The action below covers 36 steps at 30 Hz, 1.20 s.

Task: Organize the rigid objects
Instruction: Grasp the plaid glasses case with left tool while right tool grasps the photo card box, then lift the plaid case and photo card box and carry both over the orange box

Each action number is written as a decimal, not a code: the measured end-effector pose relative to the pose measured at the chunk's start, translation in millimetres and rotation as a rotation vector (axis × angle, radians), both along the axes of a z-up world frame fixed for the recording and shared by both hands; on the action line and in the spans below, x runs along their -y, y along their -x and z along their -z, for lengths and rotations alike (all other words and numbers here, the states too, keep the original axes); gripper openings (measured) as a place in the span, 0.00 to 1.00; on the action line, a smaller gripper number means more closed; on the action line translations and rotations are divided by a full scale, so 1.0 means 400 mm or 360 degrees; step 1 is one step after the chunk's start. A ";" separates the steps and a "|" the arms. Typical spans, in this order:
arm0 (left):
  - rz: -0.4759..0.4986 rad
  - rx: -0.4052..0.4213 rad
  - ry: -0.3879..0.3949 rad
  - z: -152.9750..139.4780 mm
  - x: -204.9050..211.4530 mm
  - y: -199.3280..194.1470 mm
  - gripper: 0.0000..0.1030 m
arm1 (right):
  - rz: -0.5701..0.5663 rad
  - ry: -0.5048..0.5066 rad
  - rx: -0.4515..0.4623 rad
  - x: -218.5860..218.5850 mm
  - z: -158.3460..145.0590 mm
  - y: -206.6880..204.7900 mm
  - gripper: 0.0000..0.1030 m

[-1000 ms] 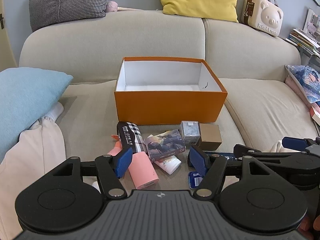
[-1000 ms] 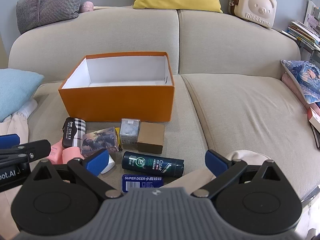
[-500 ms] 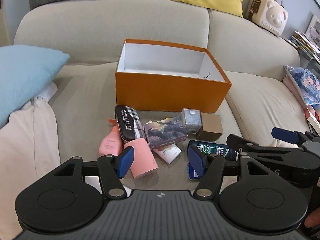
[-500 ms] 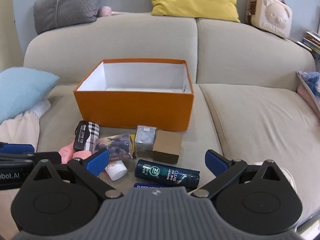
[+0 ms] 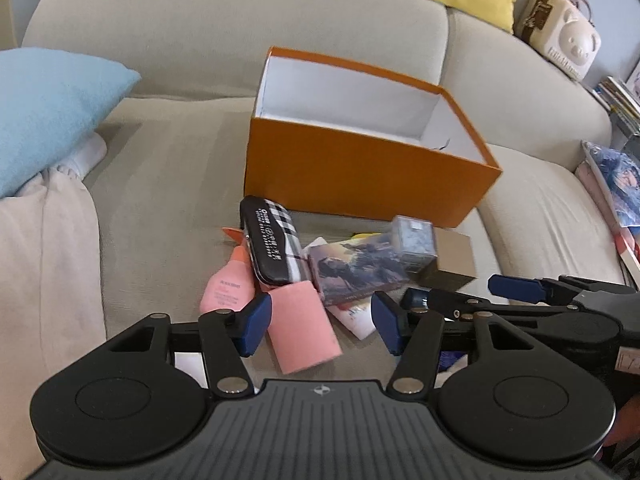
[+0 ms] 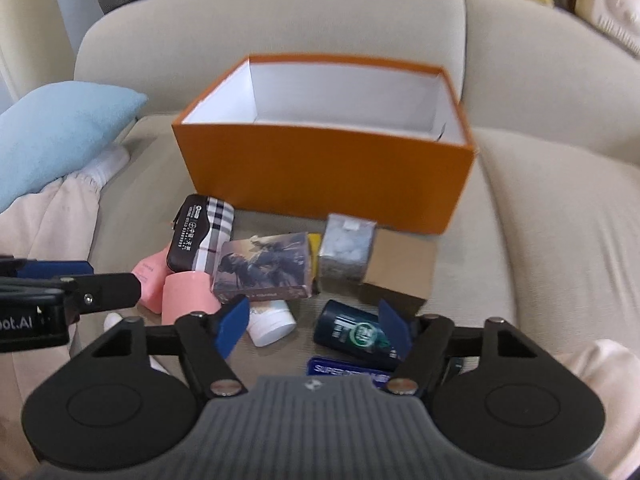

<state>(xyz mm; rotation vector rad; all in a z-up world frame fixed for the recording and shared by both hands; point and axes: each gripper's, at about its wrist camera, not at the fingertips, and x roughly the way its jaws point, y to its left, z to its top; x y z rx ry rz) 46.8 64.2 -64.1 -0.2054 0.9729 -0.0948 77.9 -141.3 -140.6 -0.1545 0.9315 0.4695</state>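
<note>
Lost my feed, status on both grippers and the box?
Left gripper open, closing around pink cylinder. Right gripper open, closing over dark green bottle. Orange box empty. Nothing blocking.

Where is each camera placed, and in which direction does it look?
Left wrist view: sits on the left tool, looking forward and down at the pink cylinder and the orange box; the right tool shows at its right edge.
Right wrist view: sits on the right tool, looking forward and down at the dark green bottle; the left tool shows at its left edge.
Shared: both see the box, the plaid case, the beige sofa and both tools, whose jaws have just been closing on nothing.
</note>
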 end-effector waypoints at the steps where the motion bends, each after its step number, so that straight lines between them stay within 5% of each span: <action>1: -0.0001 -0.0012 -0.0001 0.010 -0.004 -0.012 0.62 | 0.0008 -0.0011 -0.0042 -0.008 0.012 -0.018 0.70; 8: -0.0063 -0.0109 -0.0020 0.078 -0.036 -0.107 0.60 | 0.0125 -0.0158 -0.0418 -0.061 0.113 -0.109 0.69; 18: -0.0171 -0.0263 0.0047 0.173 -0.079 -0.221 0.60 | 0.0181 -0.0211 -0.0600 -0.105 0.187 -0.176 0.71; 22: -0.0173 -0.0263 0.0047 0.193 -0.079 -0.248 0.59 | 0.0161 -0.0223 -0.0587 -0.126 0.191 -0.191 0.72; 28: -0.0151 -0.0219 -0.0002 0.193 -0.077 -0.249 0.29 | 0.0114 -0.0187 -0.0411 -0.149 0.138 -0.193 0.50; 36: -0.0097 -0.0161 0.0134 0.154 -0.087 -0.232 0.18 | 0.0077 -0.0280 -0.0250 -0.181 0.068 -0.217 0.32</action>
